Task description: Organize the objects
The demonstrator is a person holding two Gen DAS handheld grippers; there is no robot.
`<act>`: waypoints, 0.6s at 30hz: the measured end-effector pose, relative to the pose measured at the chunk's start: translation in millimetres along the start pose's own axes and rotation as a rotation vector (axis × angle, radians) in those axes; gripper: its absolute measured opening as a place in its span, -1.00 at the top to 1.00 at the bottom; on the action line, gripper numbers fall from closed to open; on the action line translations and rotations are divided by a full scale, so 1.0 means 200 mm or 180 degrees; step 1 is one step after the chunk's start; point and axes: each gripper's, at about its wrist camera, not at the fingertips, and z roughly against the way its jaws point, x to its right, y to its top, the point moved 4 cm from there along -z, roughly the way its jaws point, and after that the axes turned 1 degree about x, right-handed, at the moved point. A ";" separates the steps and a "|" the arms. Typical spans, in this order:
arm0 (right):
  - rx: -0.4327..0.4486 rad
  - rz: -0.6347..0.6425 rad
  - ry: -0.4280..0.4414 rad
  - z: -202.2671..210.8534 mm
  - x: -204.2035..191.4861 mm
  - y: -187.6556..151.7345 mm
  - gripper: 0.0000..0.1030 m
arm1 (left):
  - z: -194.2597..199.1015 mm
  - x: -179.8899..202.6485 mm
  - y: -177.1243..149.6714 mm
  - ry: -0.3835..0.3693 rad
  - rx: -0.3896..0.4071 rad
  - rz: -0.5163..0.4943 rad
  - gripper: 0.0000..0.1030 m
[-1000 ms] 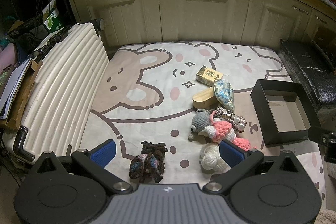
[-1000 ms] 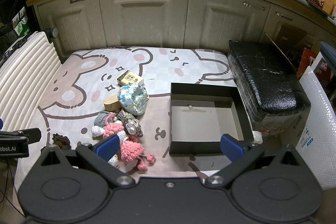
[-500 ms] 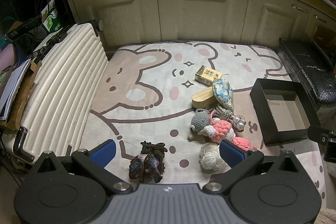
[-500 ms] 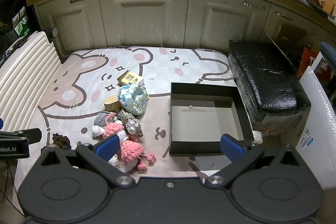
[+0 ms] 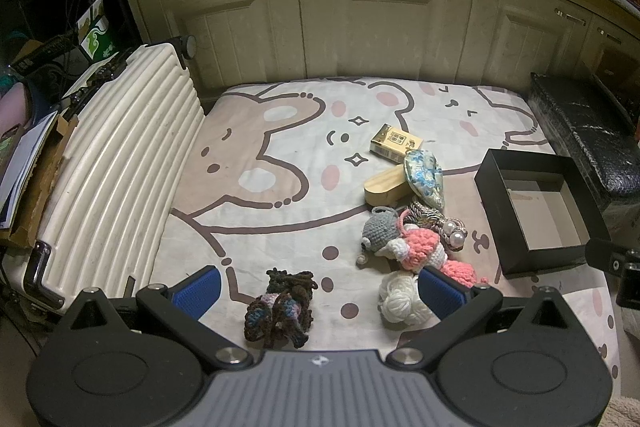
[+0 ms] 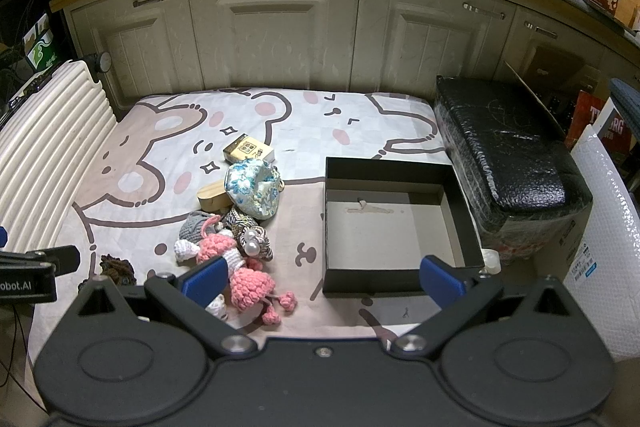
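Observation:
On a cartoon-bear mat (image 5: 288,163) lies a heap: a yellow card box (image 5: 394,143), a wooden case (image 5: 384,187), a blue floral pouch (image 5: 425,179), a grey crochet mouse (image 5: 378,233), a pink crochet doll (image 5: 426,251), a pearl-beaded trinket (image 5: 440,223) and a white yarn ball (image 5: 398,299). A dark brown crochet toy (image 5: 282,305) lies apart, between the fingers of my open left gripper (image 5: 318,293). An empty black box (image 6: 396,223) sits right of the heap. My right gripper (image 6: 322,277) hangs open above the mat's near edge, the pink doll (image 6: 244,267) by its left finger.
A ribbed white suitcase (image 5: 108,171) lies along the mat's left side. Cream cabinet doors (image 6: 288,35) close off the far edge. A black wrapped cushion (image 6: 504,155) and a bubble-wrap parcel (image 6: 604,243) stand to the right. Papers and cardboard (image 5: 28,163) lie beyond the suitcase.

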 end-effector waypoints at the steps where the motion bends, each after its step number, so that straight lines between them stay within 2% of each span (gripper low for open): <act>1: 0.0000 0.0000 0.0001 0.00 0.00 0.00 -1.00 | 0.00 0.00 0.00 -0.0002 -0.0002 -0.0003 -1.00; 18: 0.0019 -0.0007 -0.0004 0.00 0.00 -0.01 -1.00 | 0.01 0.00 0.01 -0.0010 0.0017 -0.0018 -1.00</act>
